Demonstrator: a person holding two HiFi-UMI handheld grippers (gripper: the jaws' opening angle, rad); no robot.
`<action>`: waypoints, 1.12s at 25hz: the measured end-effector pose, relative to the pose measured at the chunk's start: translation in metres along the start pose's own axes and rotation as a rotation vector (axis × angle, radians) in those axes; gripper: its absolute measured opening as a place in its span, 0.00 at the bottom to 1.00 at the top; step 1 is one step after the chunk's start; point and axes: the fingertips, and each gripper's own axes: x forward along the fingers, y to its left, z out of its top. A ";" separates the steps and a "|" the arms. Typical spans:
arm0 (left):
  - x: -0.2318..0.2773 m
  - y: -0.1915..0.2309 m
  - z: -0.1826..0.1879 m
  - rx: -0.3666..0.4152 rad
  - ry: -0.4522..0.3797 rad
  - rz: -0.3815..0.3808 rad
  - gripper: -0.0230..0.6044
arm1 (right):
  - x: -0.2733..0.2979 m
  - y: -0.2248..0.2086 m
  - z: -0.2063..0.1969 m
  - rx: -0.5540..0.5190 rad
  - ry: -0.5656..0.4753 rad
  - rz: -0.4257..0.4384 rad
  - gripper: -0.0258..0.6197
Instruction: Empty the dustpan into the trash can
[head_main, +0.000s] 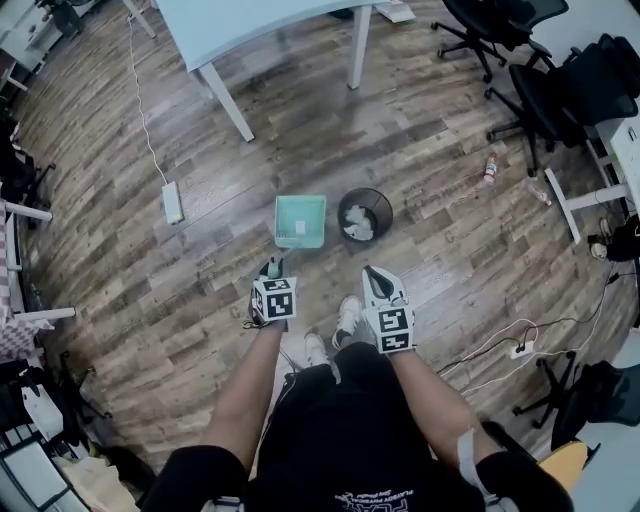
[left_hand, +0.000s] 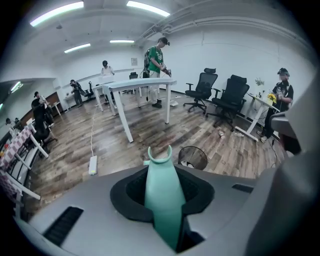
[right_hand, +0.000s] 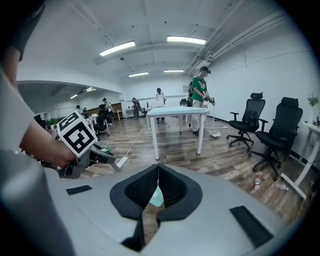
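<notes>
Head view overhead; gripper views forward, share table.

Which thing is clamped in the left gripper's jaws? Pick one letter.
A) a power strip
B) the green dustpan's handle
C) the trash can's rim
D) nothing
B: in the left gripper view, the left gripper has its jaws closed on the green dustpan's handle; the mesh trash can stands apart, beyond it.

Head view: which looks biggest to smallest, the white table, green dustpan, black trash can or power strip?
1. white table, though cut off.
2. green dustpan and black trash can look about alike; can't rank them.
3. power strip.
</notes>
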 end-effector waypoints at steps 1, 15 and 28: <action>0.006 0.000 -0.002 0.003 0.014 0.002 0.19 | 0.003 -0.001 -0.001 -0.001 0.005 0.006 0.08; 0.055 -0.002 -0.025 -0.039 0.121 -0.005 0.19 | 0.045 0.001 -0.020 -0.038 0.075 0.095 0.08; 0.080 -0.028 -0.026 -0.005 0.153 0.002 0.19 | 0.056 -0.017 -0.030 -0.004 0.091 0.084 0.08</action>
